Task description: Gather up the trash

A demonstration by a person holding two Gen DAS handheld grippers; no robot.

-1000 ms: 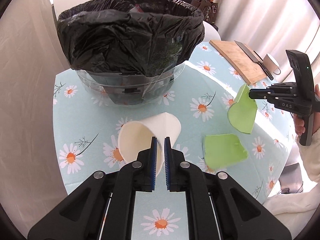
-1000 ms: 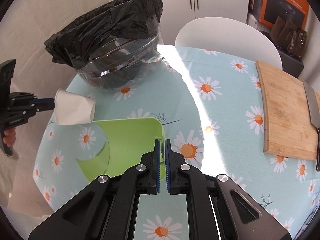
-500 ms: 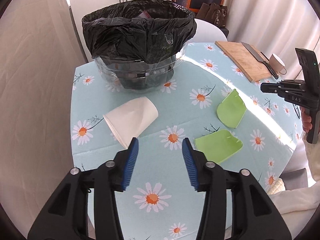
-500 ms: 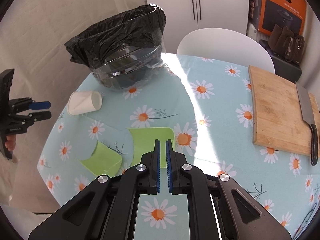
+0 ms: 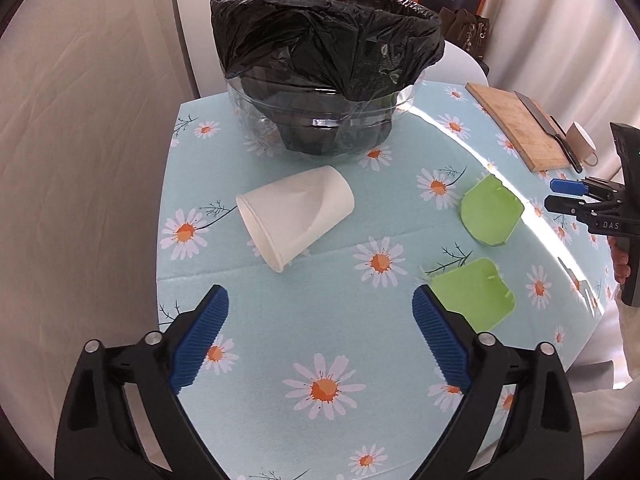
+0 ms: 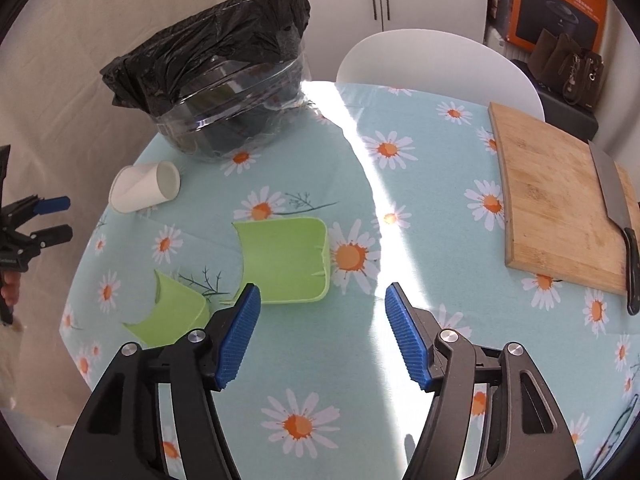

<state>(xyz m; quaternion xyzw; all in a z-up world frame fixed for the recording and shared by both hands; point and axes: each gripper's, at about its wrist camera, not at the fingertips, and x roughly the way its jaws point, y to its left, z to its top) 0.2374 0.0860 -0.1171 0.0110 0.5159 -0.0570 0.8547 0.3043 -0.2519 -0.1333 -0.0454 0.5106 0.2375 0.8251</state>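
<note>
A crushed white paper cup [image 5: 294, 222] lies on its side on the daisy tablecloth, in front of a clear bin lined with a black bag [image 5: 326, 80]. Two green plastic pieces lie to its right: one farther [image 5: 490, 214] and one nearer [image 5: 474, 294]. My left gripper [image 5: 320, 334] is open and empty, pulled back from the cup. My right gripper [image 6: 322, 334] is open and empty, just behind the larger green piece [image 6: 286, 260]; the smaller piece [image 6: 172, 312] lies to its left. The cup [image 6: 144, 187] and bin [image 6: 224, 92] show there too.
A wooden cutting board [image 6: 560, 208] with a cleaver [image 6: 616, 220] lies at the right of the table. A mug [image 5: 582, 144] stands beyond it. A white chair [image 6: 436, 64] stands behind the table. Curtains hang at the left.
Both grippers have let go: the left released the cup, the right released a green piece, both now lying on the table. Both grippers opened wide and pulled back.
</note>
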